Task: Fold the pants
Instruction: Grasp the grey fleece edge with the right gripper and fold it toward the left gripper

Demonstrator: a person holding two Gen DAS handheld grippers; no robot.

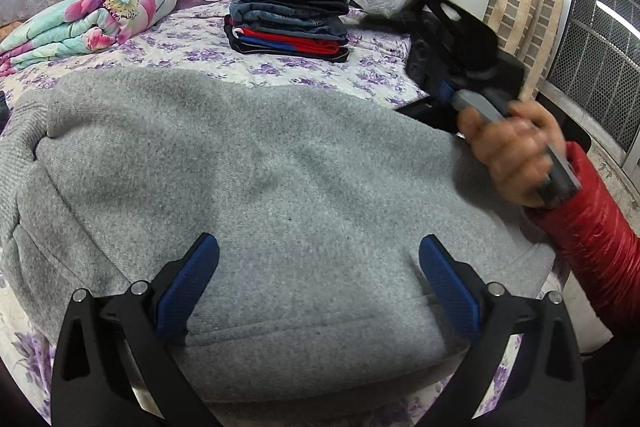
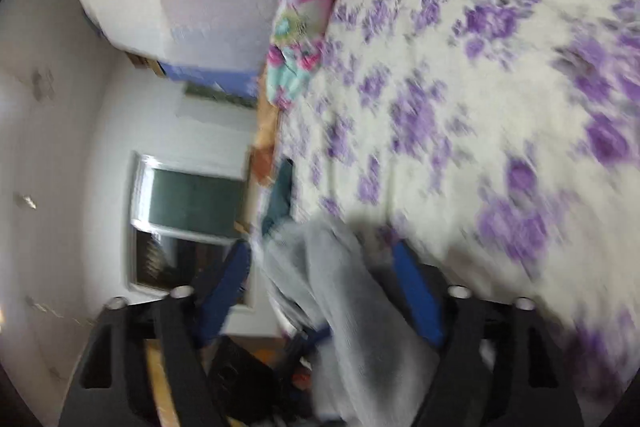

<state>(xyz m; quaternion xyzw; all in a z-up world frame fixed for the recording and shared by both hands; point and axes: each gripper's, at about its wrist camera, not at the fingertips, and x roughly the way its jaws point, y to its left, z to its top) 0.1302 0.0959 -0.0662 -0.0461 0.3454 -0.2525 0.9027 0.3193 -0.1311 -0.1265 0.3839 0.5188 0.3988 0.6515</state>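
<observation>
Purple-flowered bedsheet [image 1: 192,47] covers the bed, and the grey pants [image 1: 248,179] lie spread wide across its near part. Behind them sit a rolled floral quilt [image 1: 88,19] at the left and a stack of folded clothes [image 1: 290,17] in the middle. Hovering over the near hem, the left gripper [image 1: 318,275] has its blue fingers spread apart. In the blurred right wrist view, the right gripper [image 2: 324,291] also stands spread, with grey fabric lying between its fingers.
</observation>
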